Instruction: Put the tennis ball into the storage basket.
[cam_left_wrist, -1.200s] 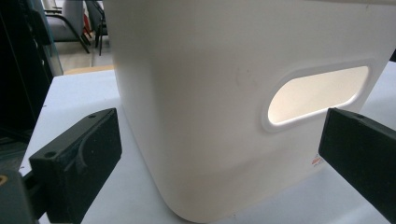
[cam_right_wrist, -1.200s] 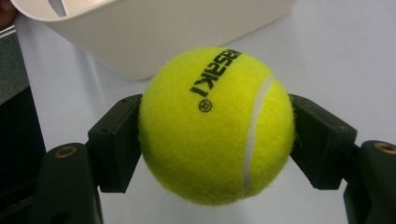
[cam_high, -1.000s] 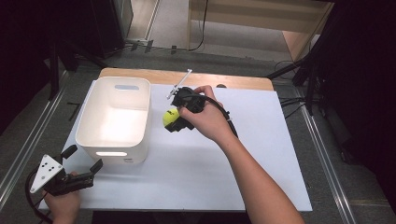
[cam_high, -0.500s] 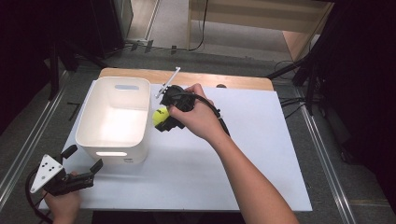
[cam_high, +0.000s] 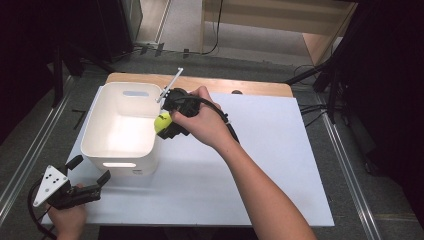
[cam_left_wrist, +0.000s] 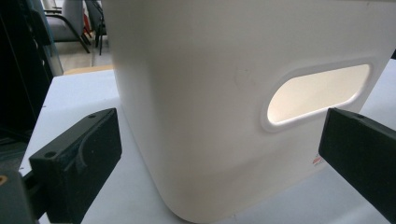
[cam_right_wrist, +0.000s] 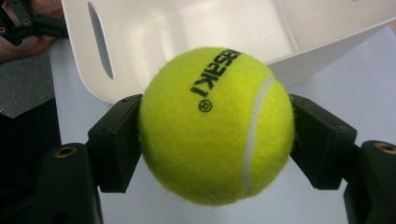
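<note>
- The left gripper (cam_high: 89, 186) has stayed at the table's near-left corner, jaws spread apart and empty, facing the near wall of the white bin (cam_high: 95, 131) with its handle slot.
- The bin itself has not shifted on the white table (cam_high: 280, 165).
- The tennis ball (cam_high: 162, 121), clamped between the right gripper's (cam_high: 167, 124) jaws, has travelled leftward; earlier it hung well right of the bin, now it sits at the bin's right rim.
- The right hand (cam_high: 205, 122) has followed leftward too.
</note>
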